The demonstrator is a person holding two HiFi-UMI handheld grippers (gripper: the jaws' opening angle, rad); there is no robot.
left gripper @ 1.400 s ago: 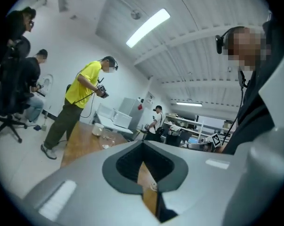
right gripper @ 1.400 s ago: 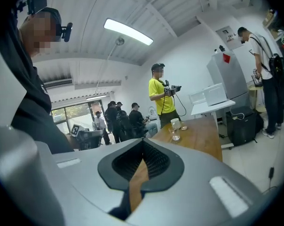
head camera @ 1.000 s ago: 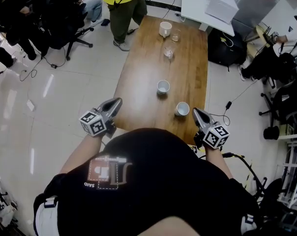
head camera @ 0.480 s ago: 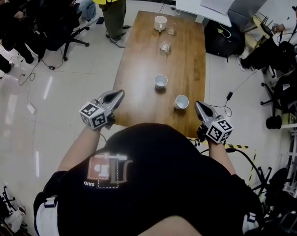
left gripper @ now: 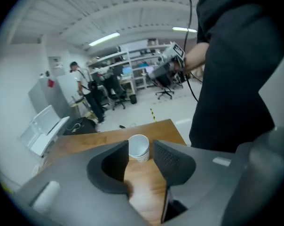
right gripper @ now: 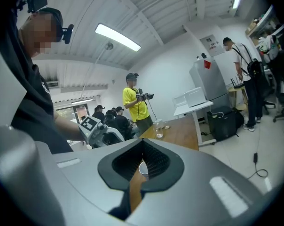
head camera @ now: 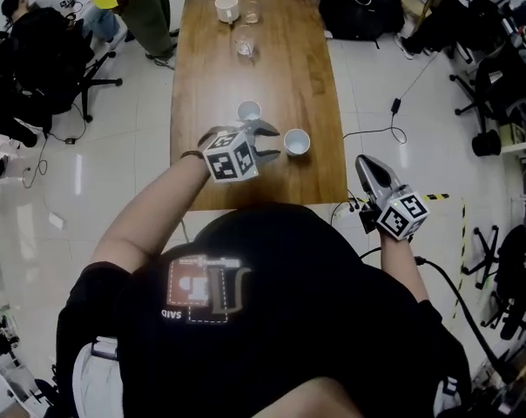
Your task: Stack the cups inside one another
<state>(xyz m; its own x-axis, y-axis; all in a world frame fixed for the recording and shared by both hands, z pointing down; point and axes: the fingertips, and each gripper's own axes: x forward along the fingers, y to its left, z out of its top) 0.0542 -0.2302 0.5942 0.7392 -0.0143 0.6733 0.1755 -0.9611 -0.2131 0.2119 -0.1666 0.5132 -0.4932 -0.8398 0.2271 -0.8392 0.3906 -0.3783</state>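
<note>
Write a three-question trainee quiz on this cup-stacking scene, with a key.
1. True or false: the left gripper is clamped on a white cup.
2. Where is the right gripper relative to the table? A. over its far end; B. off it, beyond its right edge; C. resting on its middle.
3. How many white cups stand on the table?
Key
1. False: its jaws have just been opening and stand apart, and the nearest cup sits ahead of them, untouched.
2. B; its jaws are together.
3. Three: the nearest cup, a second cup beside it, and a far cup at the far end.
</note>
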